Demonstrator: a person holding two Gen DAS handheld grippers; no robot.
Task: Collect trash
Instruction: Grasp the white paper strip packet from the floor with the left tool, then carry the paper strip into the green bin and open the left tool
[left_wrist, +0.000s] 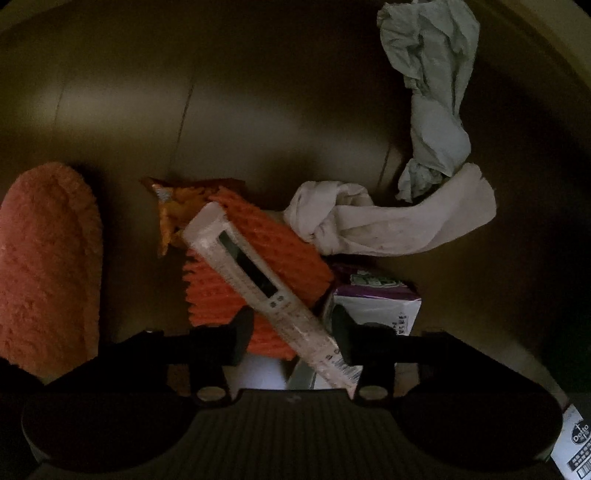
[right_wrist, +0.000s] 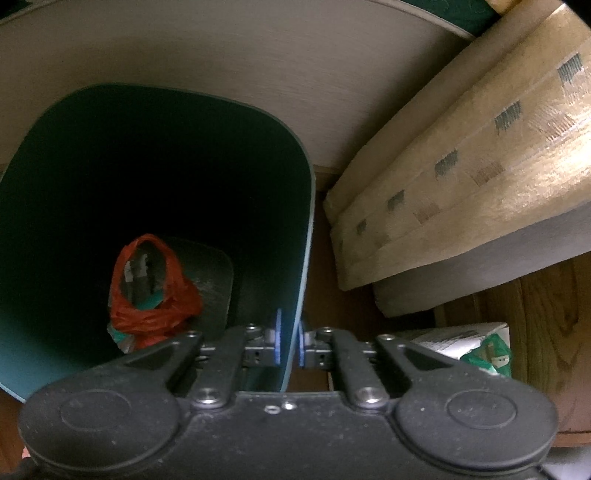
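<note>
In the left wrist view, a long white carton (left_wrist: 255, 288) lies slantwise on an orange foam net (left_wrist: 258, 266). My left gripper (left_wrist: 291, 332) stands over it with the carton between its jaws. The right finger (left_wrist: 341, 332) touches the carton's lower side and the left fingertip (left_wrist: 242, 328) meets its upper edge. In the right wrist view, my right gripper (right_wrist: 290, 343) is shut on the near wall of a teal trash bin (right_wrist: 303, 229), one blue pad on each side. A red plastic bag (right_wrist: 155, 295) lies at the bin's bottom.
Around the carton lie an orange snack wrapper (left_wrist: 173, 206), a white knotted cloth (left_wrist: 369, 221), a crumpled grey paper (left_wrist: 432, 107), a purple-and-white carton (left_wrist: 373, 299) and a fluffy orange slipper (left_wrist: 48, 266). A mattress (right_wrist: 461, 177) leans right of the bin, with a box (right_wrist: 465, 343) on the wooden floor.
</note>
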